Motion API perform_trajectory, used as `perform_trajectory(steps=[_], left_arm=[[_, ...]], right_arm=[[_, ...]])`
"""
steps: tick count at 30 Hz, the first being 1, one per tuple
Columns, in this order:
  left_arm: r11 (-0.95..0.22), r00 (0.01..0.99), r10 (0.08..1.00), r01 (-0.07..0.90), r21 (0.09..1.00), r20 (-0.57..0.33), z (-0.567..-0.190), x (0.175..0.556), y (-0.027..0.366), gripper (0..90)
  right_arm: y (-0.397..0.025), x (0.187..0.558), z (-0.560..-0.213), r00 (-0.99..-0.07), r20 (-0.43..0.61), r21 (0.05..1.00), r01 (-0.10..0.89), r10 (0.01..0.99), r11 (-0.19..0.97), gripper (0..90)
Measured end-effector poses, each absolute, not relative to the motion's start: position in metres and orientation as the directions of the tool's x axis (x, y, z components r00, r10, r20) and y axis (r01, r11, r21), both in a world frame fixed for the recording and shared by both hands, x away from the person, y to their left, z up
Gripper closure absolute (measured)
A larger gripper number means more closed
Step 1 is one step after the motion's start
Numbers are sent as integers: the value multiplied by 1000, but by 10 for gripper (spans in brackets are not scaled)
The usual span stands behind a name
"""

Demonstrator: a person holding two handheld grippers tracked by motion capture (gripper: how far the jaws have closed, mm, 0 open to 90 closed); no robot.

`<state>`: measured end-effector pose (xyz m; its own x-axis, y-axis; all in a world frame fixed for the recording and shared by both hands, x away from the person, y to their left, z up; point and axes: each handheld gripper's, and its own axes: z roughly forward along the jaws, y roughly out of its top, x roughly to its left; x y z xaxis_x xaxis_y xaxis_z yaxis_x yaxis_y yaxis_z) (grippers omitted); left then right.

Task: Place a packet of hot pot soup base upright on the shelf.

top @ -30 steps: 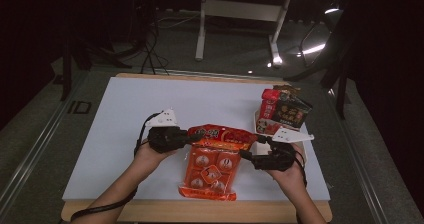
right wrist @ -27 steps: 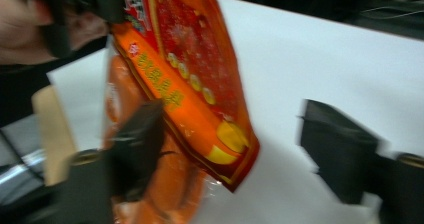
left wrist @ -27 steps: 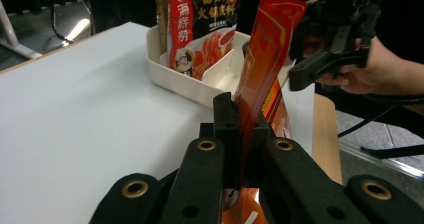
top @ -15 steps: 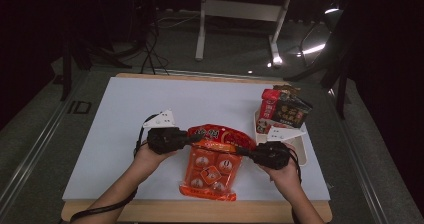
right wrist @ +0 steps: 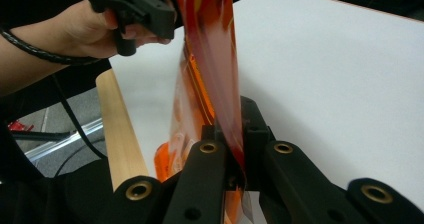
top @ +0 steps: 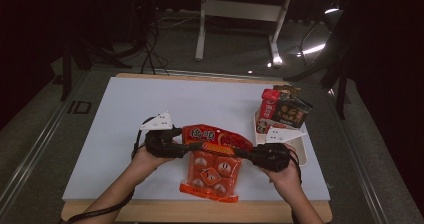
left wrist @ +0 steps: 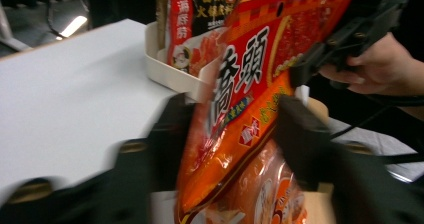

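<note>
The orange snack bag [top: 212, 161] hung over the table's near edge, between both grippers. The left gripper [top: 186, 147] and right gripper [top: 239, 153] each pinched its upper edge, jaws clamped tight.

Dark room, grey floor [top: 240, 49], white desk frame [top: 240, 9]

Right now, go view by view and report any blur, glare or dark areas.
High view: dim, floor beyond the table nearly black, glare patches on it. Left gripper view: the left claw and orange snack bag are motion-blurred; the white tray is sharper. Right gripper view: the right claw is crisp, the bag streaked.
</note>
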<state>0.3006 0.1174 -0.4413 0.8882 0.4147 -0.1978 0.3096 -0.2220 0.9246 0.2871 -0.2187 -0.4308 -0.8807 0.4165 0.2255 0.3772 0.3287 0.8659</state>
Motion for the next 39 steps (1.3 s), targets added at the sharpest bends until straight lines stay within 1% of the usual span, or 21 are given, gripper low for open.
perform_trajectory(steps=[2, 3, 4, 5, 7, 10, 11, 13, 18, 20, 27, 28, 30, 33, 39], left_arm=[[-233, 889, 416, 308, 923, -192, -443, 300, 116, 189], [-256, 888, 436, 279, 925, -147, -444, 297, 115, 127], [-259, 887, 441, 271, 927, -136, -444, 295, 115, 113], [-255, 890, 433, 275, 927, -145, -445, 295, 115, 93], [-241, 892, 427, 272, 932, -150, -446, 295, 117, 10], [-221, 888, 436, 265, 939, -148, -446, 293, 120, 10], [-192, 887, 434, 264, 945, -160, -447, 292, 125, 10], [-191, 885, 440, 258, 947, -153, -448, 290, 129, 10], [-173, 876, 455, 260, 950, -157, -454, 286, 138, 11], [-170, 870, 470, 256, 952, -150, -457, 283, 142, 11], [-160, 858, 478, 298, 941, -190, -471, 275, 151, 11], [-160, 858, 478, 298, 941, -190, -471, 275, 151, 11], [-161, 853, 481, 311, 937, -201, -476, 271, 153, 11], [-172, 851, 482, 327, 929, -210, -482, 268, 156, 11], [-169, 842, 486, 352, 920, -233, -491, 260, 162, 11]], right_arm=[[-218, 285, -429, -885, 227, 869, 373, 407, 325, 900], [-217, 284, -428, -886, 234, 868, 375, 400, 325, 900], [-216, 282, -426, -890, 239, 869, 375, 389, 322, 900], [-216, 281, -425, -891, 240, 871, 373, 384, 320, 900], [-214, 278, -420, -897, 245, 874, 368, 367, 317, 900], [-212, 275, -415, -904, 239, 880, 356, 355, 315, 900], [-212, 273, -412, -906, 242, 883, 354, 348, 309, 900], [-212, 268, -400, -917, 221, 897, 324, 331, 299, 900], [-218, 267, -380, -919, 182, 914, 289, 350, 284, 900], [-223, 269, -371, -914, 167, 922, 278, 370, 270, 900], [-248, 279, -339, -883, 138, 946, 251, 448, 204, 900], [-248, 279, -339, -883, 138, 946, 251, 448, 204, 900], [-262, 283, -325, -864, 123, 956, 235, 489, 174, 900], [-277, 286, -313, -845, 114, 964, 222, 523, 148, 900], [-308, 290, -298, -797, 103, 972, 209, 596, 112, 900]])
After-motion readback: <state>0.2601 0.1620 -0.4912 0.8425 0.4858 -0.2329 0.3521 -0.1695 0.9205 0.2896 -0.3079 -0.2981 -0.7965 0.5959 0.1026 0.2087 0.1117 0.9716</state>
